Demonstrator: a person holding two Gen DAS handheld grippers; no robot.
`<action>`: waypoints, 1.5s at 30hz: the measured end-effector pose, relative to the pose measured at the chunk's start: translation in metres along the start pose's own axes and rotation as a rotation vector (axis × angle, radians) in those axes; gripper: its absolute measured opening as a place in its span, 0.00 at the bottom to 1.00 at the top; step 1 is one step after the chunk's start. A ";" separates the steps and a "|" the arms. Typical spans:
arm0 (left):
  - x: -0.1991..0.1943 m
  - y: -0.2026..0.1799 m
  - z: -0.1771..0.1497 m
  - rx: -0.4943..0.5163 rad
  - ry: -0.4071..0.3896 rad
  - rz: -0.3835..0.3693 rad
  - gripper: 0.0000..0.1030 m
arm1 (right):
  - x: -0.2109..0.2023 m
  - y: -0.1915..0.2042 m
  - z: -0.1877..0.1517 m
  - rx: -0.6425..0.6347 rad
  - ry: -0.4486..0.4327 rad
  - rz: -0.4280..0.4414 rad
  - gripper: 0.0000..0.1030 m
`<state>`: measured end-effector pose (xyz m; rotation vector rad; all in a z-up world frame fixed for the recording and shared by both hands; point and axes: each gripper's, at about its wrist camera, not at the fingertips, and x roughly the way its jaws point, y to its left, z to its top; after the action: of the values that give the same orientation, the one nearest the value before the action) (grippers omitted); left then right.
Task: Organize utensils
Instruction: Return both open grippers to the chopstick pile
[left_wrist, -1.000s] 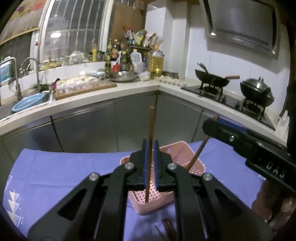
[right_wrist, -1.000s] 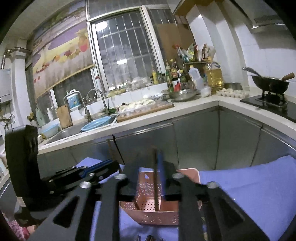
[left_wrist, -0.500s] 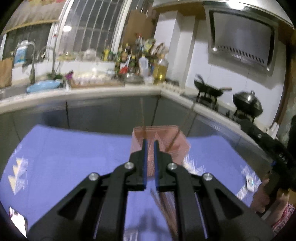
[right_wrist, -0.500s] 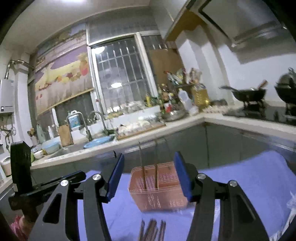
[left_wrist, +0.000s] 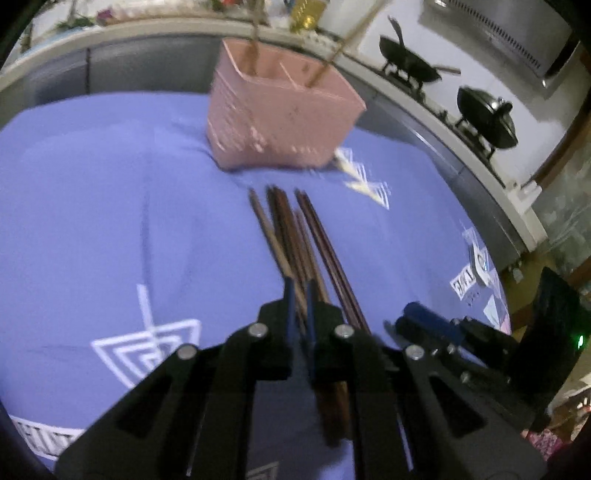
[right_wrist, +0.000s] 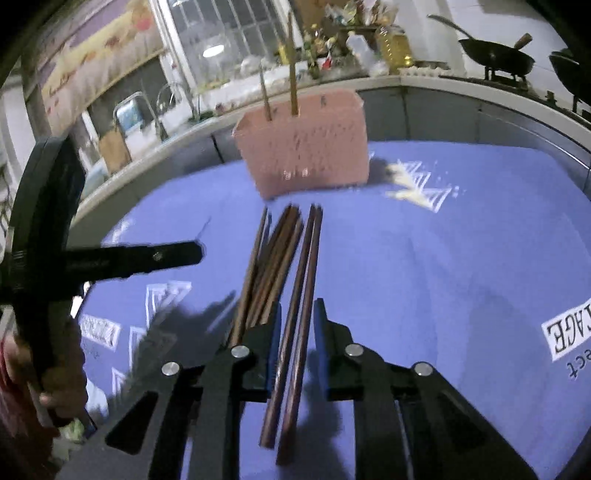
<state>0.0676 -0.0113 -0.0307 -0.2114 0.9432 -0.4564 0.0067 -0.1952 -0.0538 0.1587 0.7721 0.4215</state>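
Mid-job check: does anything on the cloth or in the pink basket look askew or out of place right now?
Mostly orderly. The loose chopsticks lie in an uneven fan on the purple cloth, some overlapping rather than parallel. In the pink basket, two chopsticks stand leaning in different directions. Nothing looks spilled or broken.

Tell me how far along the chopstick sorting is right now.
Two chopsticks already stand in the pink basket. Neither gripper holds one: the right gripper is open around a pair, the left gripper is narrowly open over the pile. The loose chopsticks on the purple cloth remain.
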 end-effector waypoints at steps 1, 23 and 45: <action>0.008 -0.004 0.000 0.002 0.018 -0.003 0.05 | 0.001 -0.001 -0.001 0.002 0.007 0.002 0.18; 0.037 0.015 0.007 -0.033 0.101 0.097 0.08 | 0.016 -0.003 -0.013 -0.015 0.084 0.031 0.18; 0.044 -0.005 0.013 0.081 0.098 0.232 0.17 | 0.026 -0.007 -0.007 -0.051 0.083 -0.060 0.18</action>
<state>0.0988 -0.0359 -0.0534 -0.0050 1.0298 -0.2915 0.0205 -0.1908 -0.0776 0.0708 0.8445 0.3922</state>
